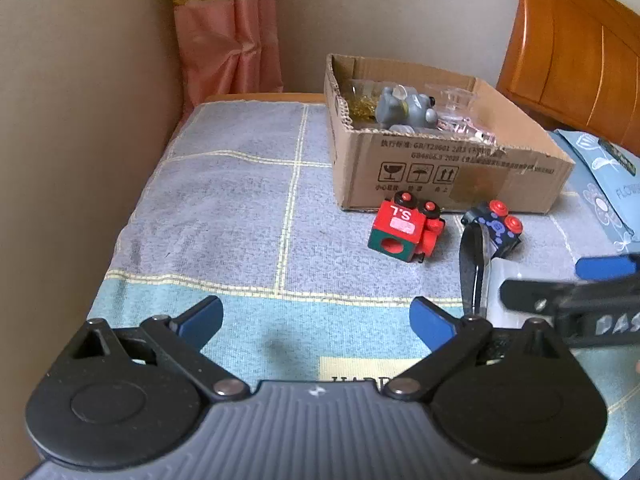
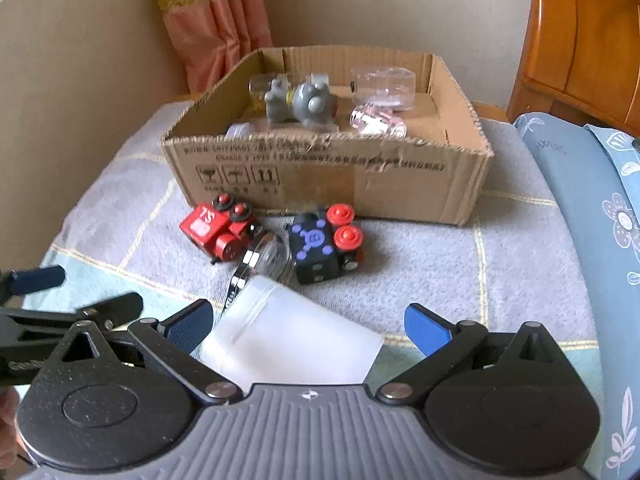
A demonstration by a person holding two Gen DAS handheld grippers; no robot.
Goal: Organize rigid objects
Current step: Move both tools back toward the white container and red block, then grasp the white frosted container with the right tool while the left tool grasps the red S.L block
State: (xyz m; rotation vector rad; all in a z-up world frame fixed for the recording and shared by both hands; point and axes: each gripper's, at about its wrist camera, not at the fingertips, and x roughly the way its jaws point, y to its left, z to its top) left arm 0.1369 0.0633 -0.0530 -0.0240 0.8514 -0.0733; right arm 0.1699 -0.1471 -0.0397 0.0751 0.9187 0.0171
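Note:
A cardboard box (image 1: pixel 452 176) (image 2: pixel 340 184) stands at the back of the cloth-covered table and holds a grey animal figure (image 2: pixel 304 104) (image 1: pixel 408 110) and clear plastic jars (image 2: pixel 384 88). In front of it lie a red toy train (image 1: pixel 404 226) (image 2: pixel 220 232), a black toy train with red wheels (image 1: pixel 496 226) (image 2: pixel 324 248), and a frosted white jar (image 2: pixel 288 340) on its side with a clear lid (image 2: pixel 264 256) next to it. My left gripper (image 1: pixel 316 320) is open over bare cloth. My right gripper (image 2: pixel 308 326) is open, with the frosted jar between its fingers.
A wall runs along the table's left side, with a pink curtain (image 1: pixel 228 28) behind. A blue flowered pillow (image 2: pixel 592 216) and a wooden headboard (image 1: pixel 576 48) lie to the right. The right gripper (image 1: pixel 576 304) shows at the right edge of the left wrist view.

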